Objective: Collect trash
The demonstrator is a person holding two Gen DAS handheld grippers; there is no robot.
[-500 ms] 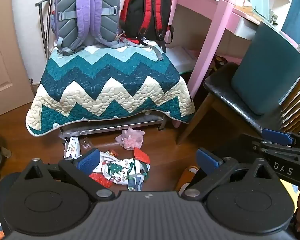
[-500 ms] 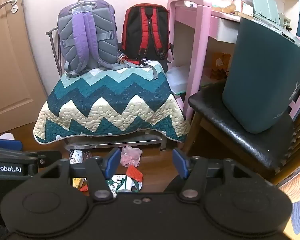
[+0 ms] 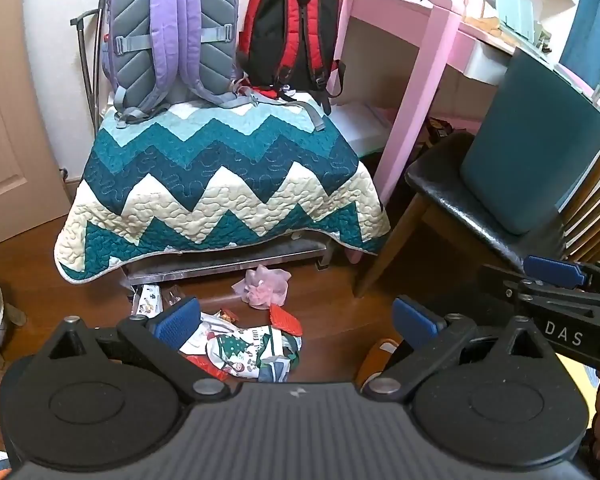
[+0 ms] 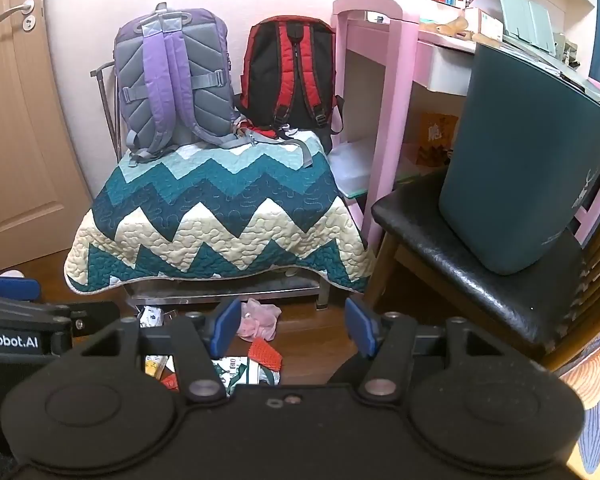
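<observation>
Crumpled and glossy, mostly paper and film: a heap of white, green and red printed wrappers (image 3: 240, 354) on the brown wooden floor, just in front of the teal-and-cream zigzag-quilted surface (image 3: 220, 184), below its front hem. Against the pictures of half a second back, next to no change: same heap, same framing in both wrist views, nothing lifted, nothing nudged. Means collecting not yet begun; reads as a pause or a slow approach before a first pick.

Left gripper (image 3: 296, 318) above the heap, tilted down toward it, blue-padded fingers (image 3: 178, 320) spread wide, only air between them, no contact with any wrapper. Right gripper (image 4: 293, 326) likewise nose-down before the surface's front hem, fingers spread and empty.

Nearer the surface's metal foot rail than the heap: a puffy pink gauze bundle (image 3: 262, 290). Just in front of that, at the heap's far edge: a flat red mesh scrap (image 3: 286, 319). Under the left part of the hem: a small white printed packet (image 3: 148, 300). All light and thin, likely to crumple or slip under a pinch.

Right of the surface, on a black padded chair (image 3: 480, 216): a tall dark teal bin (image 3: 532, 152), probably the destination.
</observation>
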